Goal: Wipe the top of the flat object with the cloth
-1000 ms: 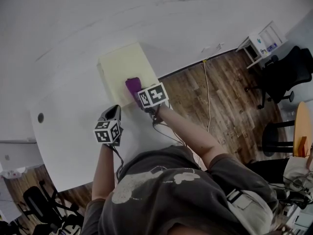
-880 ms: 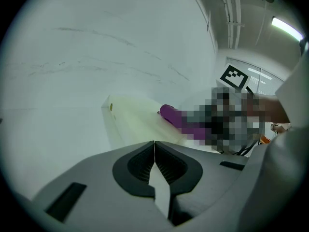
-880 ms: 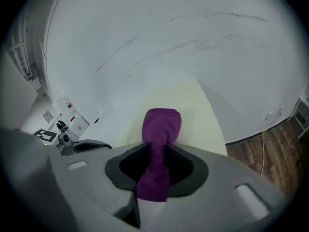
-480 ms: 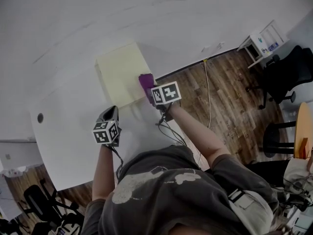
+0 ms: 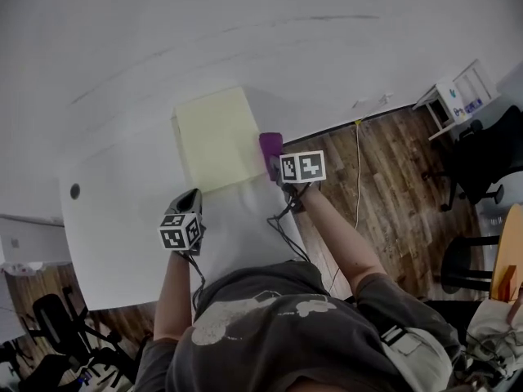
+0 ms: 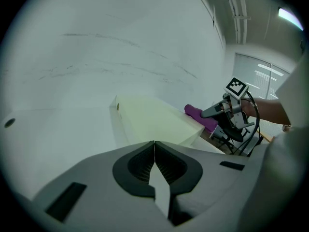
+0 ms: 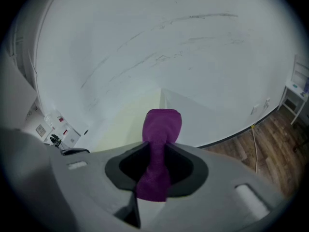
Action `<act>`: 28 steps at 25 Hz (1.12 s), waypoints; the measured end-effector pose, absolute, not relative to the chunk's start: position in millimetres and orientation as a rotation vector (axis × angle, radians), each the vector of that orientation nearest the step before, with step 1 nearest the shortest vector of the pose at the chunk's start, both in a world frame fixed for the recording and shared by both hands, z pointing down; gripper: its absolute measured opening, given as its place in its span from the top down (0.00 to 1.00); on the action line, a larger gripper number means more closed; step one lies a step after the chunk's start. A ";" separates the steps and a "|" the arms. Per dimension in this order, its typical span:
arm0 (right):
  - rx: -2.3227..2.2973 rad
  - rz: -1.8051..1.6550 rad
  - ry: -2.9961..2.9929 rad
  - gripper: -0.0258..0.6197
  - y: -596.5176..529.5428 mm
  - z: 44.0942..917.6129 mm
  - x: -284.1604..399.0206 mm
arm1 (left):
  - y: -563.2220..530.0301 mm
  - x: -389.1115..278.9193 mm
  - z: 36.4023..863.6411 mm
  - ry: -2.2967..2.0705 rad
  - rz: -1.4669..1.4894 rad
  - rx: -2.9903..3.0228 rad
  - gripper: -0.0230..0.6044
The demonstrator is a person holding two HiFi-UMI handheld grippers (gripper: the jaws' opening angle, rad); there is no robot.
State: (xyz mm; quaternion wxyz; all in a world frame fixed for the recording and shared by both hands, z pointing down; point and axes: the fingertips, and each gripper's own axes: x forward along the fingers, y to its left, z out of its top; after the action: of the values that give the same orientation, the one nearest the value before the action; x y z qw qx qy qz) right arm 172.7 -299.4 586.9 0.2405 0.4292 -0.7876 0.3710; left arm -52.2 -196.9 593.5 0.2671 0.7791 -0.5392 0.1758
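A white table (image 5: 122,239) stands on a dark wood floor (image 5: 392,202), with a black office chair (image 5: 484,160) and a small white shelf (image 5: 460,96) beyond it.

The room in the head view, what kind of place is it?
Most likely an office or a lab workroom. There is a big white table, a black swivel office chair on a wooden floor, and a small white shelf unit by the wall.

Your cloth (image 7: 159,129) is purple, the flat object (image 5: 214,137) pale yellow, the table (image 5: 122,235) white. Your left gripper (image 6: 154,151) and right gripper (image 7: 155,149) are grey, their cubes carrying black-and-white square markers. Floor (image 5: 384,162) is brown wood planking. Your shirt (image 5: 286,325) is dark grey with a pale print.
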 end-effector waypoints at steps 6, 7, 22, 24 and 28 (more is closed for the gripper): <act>1.188 0.967 -2.220 0.81 -312.6 568.7 181.1 | -200.5 -52.6 590.5 -1.486 0.441 2.076 0.97; 1.184 0.947 -2.219 0.81 -311.0 567.1 178.4 | -200.4 -53.9 590.4 -1.484 0.428 2.074 0.97; 1.370 0.849 -2.202 0.81 -259.2 529.4 92.5 | -169.4 -126.0 577.9 -1.307 0.404 2.220 0.97; 1.412 0.850 -2.192 0.81 -251.4 526.4 86.6 | -167.0 -131.4 575.1 -1.273 0.393 2.254 0.97; 1.477 0.858 -2.164 0.81 -232.1 526.6 73.0 | -155.4 -142.3 571.2 -1.211 0.377 2.314 0.97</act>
State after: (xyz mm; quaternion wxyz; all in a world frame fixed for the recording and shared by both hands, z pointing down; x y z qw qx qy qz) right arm 73.0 -232.1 526.6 0.1911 0.5259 -0.7704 0.3055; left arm -142.3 -155.4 571.2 0.2489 0.8493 -0.4445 0.1383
